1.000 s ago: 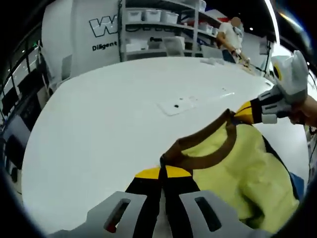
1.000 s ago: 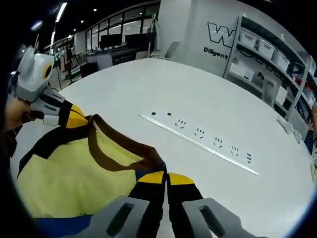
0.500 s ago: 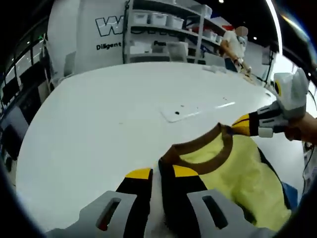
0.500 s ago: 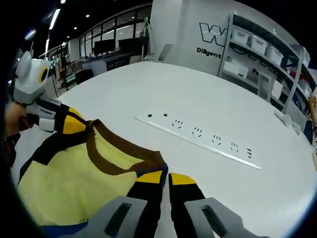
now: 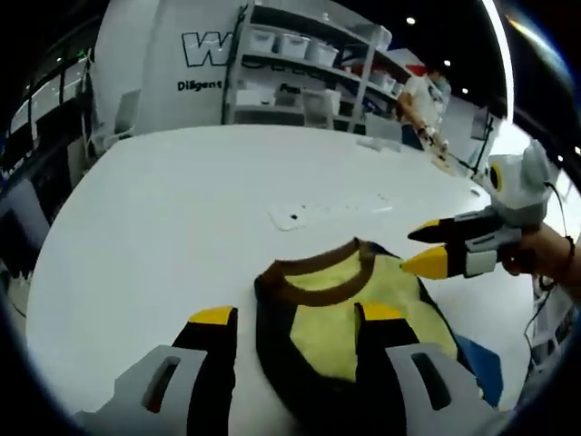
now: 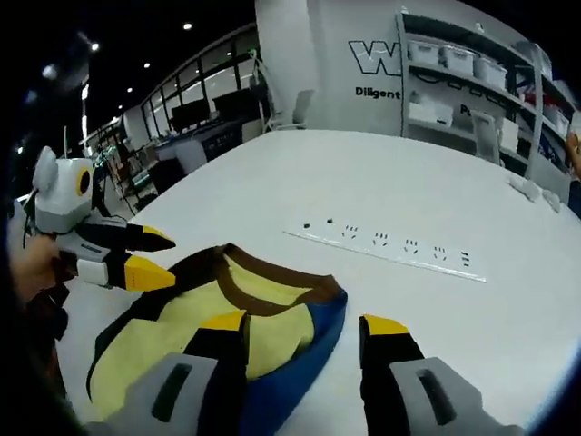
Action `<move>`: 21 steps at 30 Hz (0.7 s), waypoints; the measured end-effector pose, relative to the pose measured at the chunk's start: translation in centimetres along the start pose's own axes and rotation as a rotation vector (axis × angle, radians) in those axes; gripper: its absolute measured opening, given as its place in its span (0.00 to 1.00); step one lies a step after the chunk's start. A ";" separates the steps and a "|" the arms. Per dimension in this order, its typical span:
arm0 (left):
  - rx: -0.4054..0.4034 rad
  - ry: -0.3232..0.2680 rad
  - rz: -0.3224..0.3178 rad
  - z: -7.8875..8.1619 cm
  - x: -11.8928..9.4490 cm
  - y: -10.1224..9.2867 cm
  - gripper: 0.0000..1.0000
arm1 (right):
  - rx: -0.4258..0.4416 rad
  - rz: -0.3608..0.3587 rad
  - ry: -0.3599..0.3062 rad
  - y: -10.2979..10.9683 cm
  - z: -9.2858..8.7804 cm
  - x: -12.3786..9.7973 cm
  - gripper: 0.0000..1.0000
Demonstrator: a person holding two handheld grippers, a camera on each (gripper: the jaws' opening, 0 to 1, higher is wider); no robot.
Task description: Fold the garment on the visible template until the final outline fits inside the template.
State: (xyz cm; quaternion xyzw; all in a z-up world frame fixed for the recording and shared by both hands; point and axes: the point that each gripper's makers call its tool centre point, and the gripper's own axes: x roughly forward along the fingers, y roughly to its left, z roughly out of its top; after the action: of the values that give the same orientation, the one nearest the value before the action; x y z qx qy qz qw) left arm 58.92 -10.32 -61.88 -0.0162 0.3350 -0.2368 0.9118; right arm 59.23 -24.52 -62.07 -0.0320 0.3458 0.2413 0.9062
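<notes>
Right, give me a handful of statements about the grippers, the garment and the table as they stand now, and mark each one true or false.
1. Both grippers are open. True: the left gripper and right gripper have their jaws spread.
2. The garment is yellow with a brown collar. True.
3. The right gripper is clamped on the collar. False: it holds nothing.
4. A power strip lies on the table beyond the garment. True.
5. The garment hangs in the air. False: it lies on the table.

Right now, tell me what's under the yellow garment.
The yellow garment lies on the white table, with a blue patch showing at its edge. Whether that patch is the template, and anything else beneath, is covered.
</notes>
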 end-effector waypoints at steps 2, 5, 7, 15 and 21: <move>0.003 -0.008 -0.003 -0.2 -0.8 -0.6 0.56 | 0.007 0.022 -0.010 0.8 0.0 -0.6 0.49; 0.005 -0.010 -0.011 -0.5 -1.6 -1.5 0.60 | 0.018 0.060 -0.009 2.3 -0.2 -1.5 0.52; 0.016 -0.014 -0.016 -0.8 -2.3 -2.1 0.60 | 0.004 0.079 -0.005 3.4 -0.5 -2.3 0.53; 0.033 -0.043 -0.029 -1.9 -5.5 -4.0 0.61 | -0.062 0.131 -0.020 7.4 -1.7 -5.8 0.56; 0.066 -0.051 -0.043 -3.4 -7.7 -5.4 0.61 | -0.079 0.179 0.003 9.9 -4.0 -7.6 0.59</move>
State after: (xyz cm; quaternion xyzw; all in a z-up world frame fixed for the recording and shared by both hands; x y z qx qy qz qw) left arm 49.41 -11.22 -58.84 0.0007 0.3030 -0.2668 0.9149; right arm 47.34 -19.85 -59.16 -0.0372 0.3389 0.3349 0.8784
